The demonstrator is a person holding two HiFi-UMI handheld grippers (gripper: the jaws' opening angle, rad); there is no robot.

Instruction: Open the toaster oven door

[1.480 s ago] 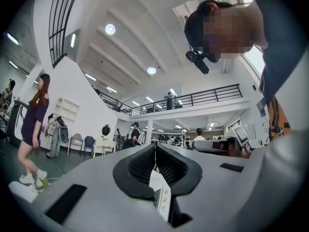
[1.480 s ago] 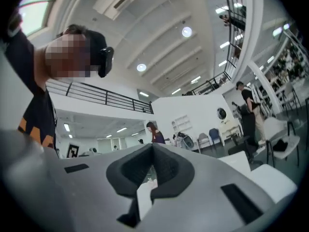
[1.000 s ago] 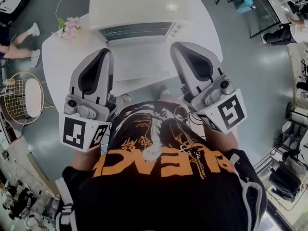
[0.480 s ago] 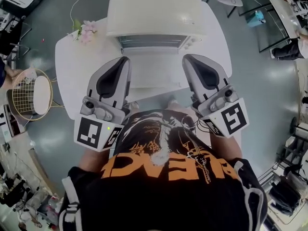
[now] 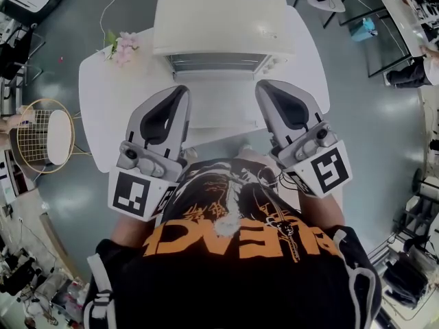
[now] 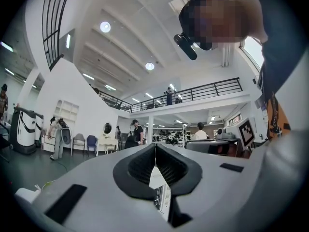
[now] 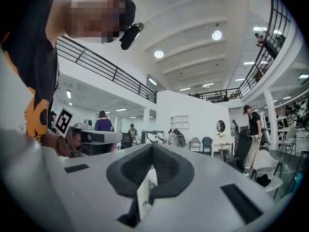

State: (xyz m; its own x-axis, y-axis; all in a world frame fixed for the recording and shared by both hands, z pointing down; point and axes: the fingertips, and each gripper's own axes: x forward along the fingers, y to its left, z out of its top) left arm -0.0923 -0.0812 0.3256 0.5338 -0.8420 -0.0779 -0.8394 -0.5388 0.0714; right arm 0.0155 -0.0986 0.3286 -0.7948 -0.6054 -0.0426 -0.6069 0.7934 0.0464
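In the head view the toaster oven (image 5: 223, 22) stands at the far side of the white surface (image 5: 110, 94), slatted front toward the person. Whether the pale flat panel (image 5: 226, 105) before it is the door folded down, I cannot tell. The left tongs (image 5: 181, 91) and right tongs (image 5: 264, 88) flank it, short of the oven, a pose fitting approach or withdrawal alike. The left gripper view shows the left tongs pressed together on nothing. The right gripper view shows the right tongs likewise closed and empty.
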